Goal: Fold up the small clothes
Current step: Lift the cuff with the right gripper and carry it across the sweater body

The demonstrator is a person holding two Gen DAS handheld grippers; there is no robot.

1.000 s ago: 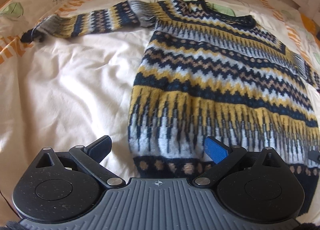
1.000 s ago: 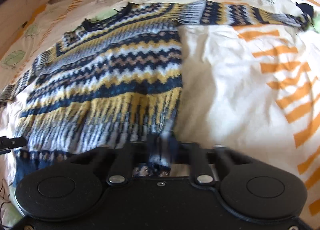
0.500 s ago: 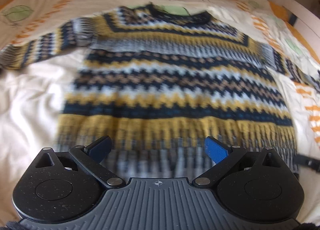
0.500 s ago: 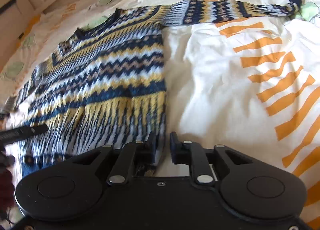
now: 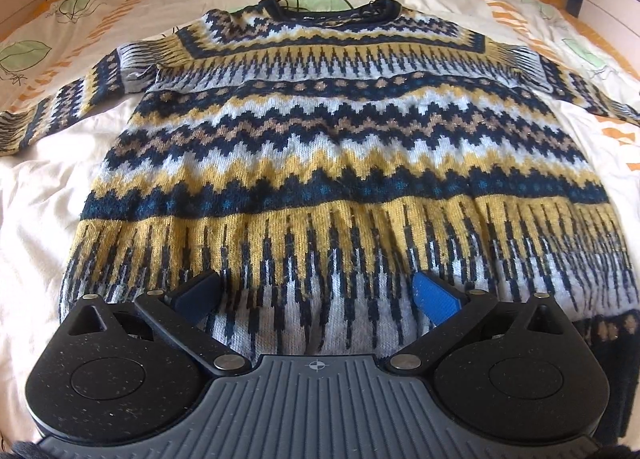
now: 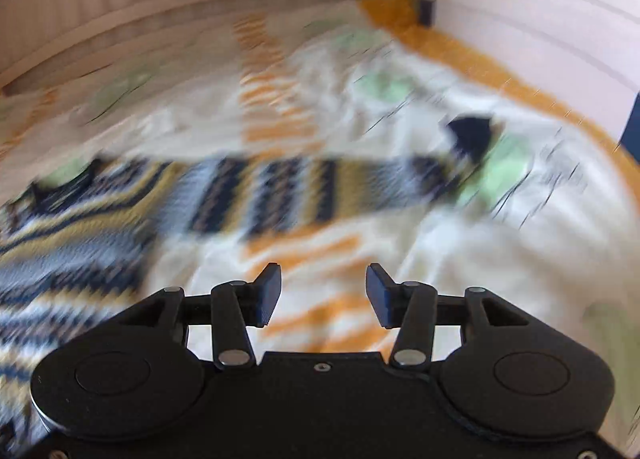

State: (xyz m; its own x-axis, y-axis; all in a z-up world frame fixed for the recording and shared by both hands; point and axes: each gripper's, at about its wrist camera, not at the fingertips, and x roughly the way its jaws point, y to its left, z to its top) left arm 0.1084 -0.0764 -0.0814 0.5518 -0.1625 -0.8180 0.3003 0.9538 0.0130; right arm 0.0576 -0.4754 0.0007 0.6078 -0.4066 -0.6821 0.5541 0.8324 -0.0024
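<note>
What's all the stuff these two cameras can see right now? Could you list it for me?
sweater: one, navy, mustard, pale grey and tan zigzag knit, spread flat on the bed, sleeves out to both sides
bedsheet: one, cream with orange stripes and green leaf prints, under the sweater
bed frame: one, pale wood, along the bed's far edges
left gripper: one, black with blue pads, open, over the sweater's hem
right gripper: one, black, jaws just opened, nothing between them, above the sheet near one sleeve
</note>
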